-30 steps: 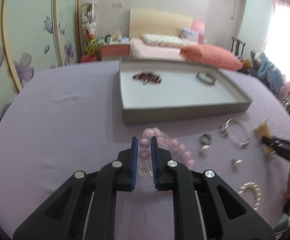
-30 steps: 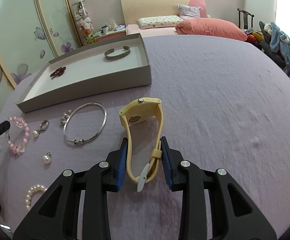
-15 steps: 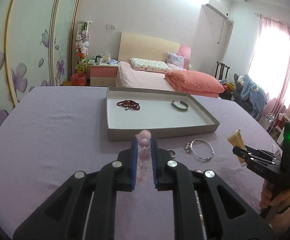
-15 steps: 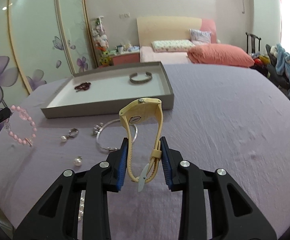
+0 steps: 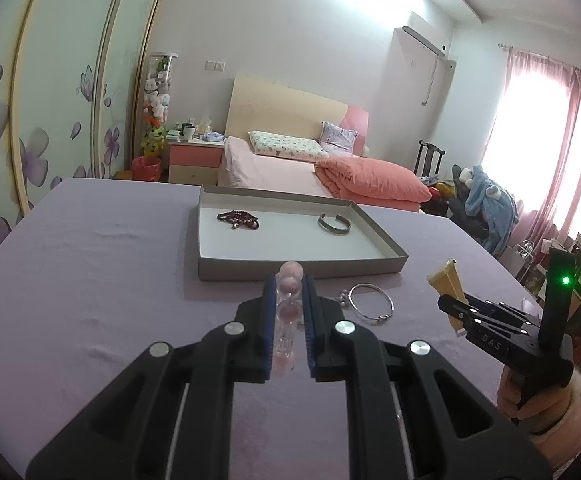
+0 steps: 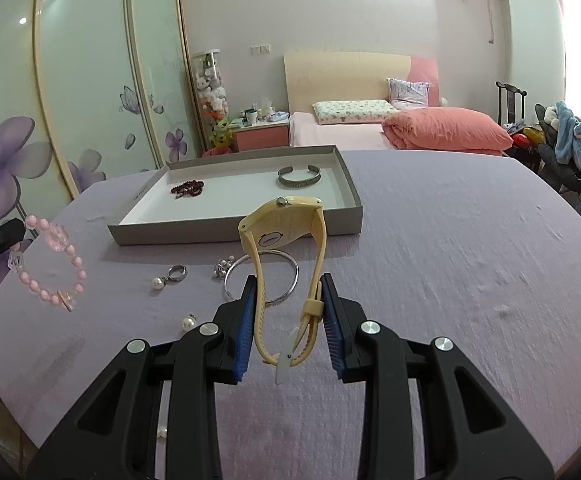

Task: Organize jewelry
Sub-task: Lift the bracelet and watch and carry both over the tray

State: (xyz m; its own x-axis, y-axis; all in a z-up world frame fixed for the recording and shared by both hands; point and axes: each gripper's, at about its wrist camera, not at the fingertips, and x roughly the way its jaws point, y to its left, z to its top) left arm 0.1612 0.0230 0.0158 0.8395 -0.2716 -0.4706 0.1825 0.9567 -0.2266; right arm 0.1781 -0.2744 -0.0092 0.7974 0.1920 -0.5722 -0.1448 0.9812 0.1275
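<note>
Presently left gripper (image 5: 288, 292) pinching pink bead bracelet (image 6: 52, 268), held above purple cloth (image 6: 450, 260). Right gripper (image 6: 289, 306) clamped on yellow watch (image 6: 282, 232) strap. Grey tray (image 6: 234, 229) beyond.

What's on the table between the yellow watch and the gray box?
In the right wrist view, a thin silver bangle lies on the purple cloth between the held yellow watch and the gray box.

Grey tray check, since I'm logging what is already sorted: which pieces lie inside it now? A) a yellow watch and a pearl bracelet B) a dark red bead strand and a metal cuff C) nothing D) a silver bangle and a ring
B: inside the grey tray lie only the dark red bead strand and the metal cuff.
</note>
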